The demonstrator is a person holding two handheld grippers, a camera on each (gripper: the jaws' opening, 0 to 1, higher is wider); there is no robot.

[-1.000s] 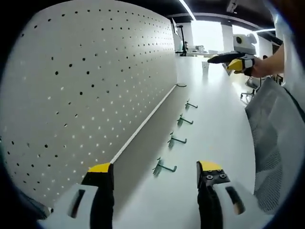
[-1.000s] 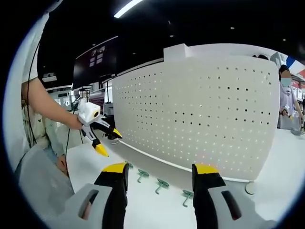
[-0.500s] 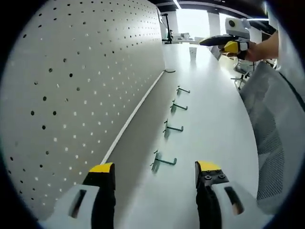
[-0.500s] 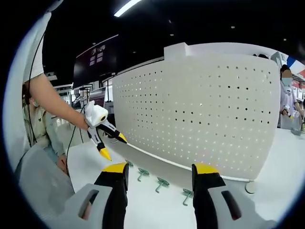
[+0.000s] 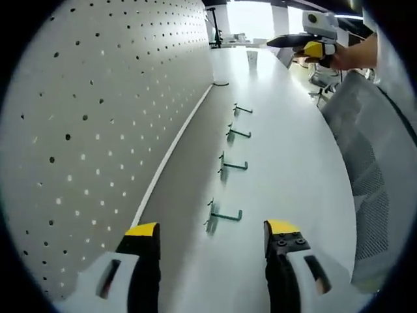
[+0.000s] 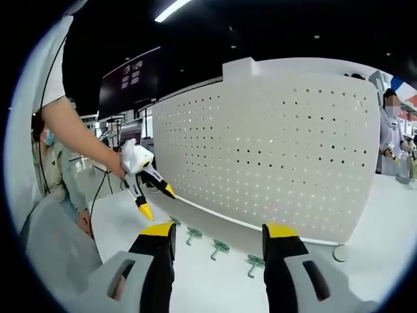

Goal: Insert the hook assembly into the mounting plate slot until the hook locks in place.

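— White pegboard panel covers the left half of the left gripper view. What else is around?

— A white table runs up the middle, a grey mesh chair back stands along the right edge, and a small cup sits far off near the top. Nothing lies between the tool and the hooks.

— And the hooks?

— Four dark green hooks lie in a row on the table beside the panel's foot. The nearest hook is just above and between the jaws of the left gripper, not touching either. The jaws stand wide apart, holding nothing. The right gripper is at the upper right, held by a hand; I cannot tell there how its jaws stand.

— Now the right gripper view?

— The pegboard panel stands upright across the centre, with dark ceiling and a strip light above. A person stands at the far right. The right gripper sits at the bottom, jaws wide and bare; three hooks lie on the table between its tips, well beyond them. The left gripper hangs at centre left, its yellow tips spread, above the row's far end.
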